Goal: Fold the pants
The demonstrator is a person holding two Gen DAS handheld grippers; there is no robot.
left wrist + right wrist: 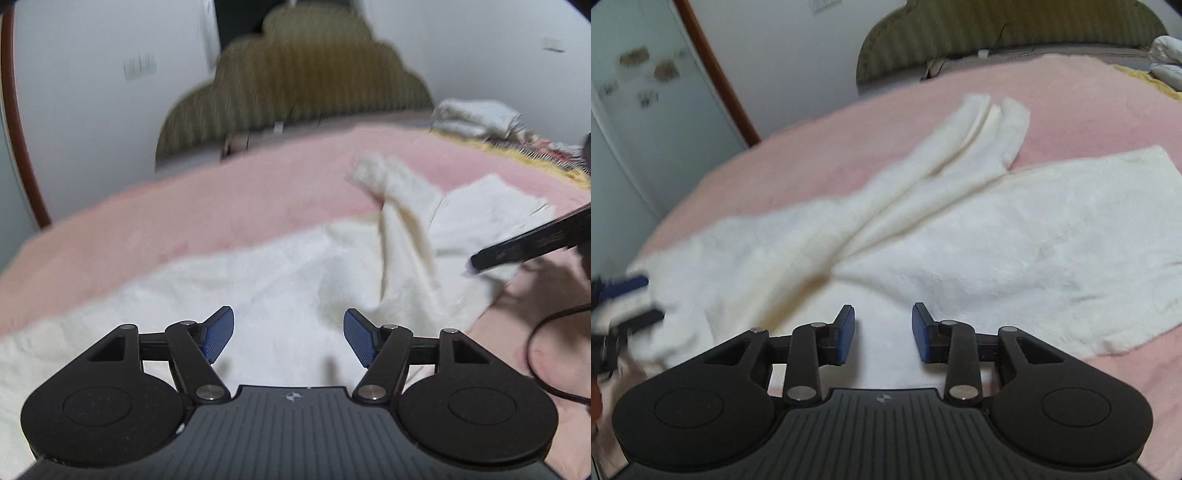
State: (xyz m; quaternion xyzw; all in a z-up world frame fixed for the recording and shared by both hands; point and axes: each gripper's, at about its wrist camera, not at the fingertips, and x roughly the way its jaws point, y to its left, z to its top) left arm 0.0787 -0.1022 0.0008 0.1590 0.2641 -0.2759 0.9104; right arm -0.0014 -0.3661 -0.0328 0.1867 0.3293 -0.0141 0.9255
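Observation:
Cream-white fleece pants [923,236] lie spread on a pink blanket [1071,110], one leg rumpled and twisted toward the headboard, the other lying flat to the right. They also show in the left wrist view [295,273]. My left gripper [289,334] is open and empty, low over the near end of the pants. My right gripper [882,332] is open and empty over the pants' middle. The right gripper's black finger [532,243] shows at the right edge of the left wrist view. The left gripper [624,299] appears blurred at the pants' left end.
An olive striped headboard [306,74] stands behind the bed against a white wall. A pile of white and patterned bedding [491,122] lies at the bed's far right. A wooden-framed door [646,110] is at the left. A black cable [543,354] loops at the right.

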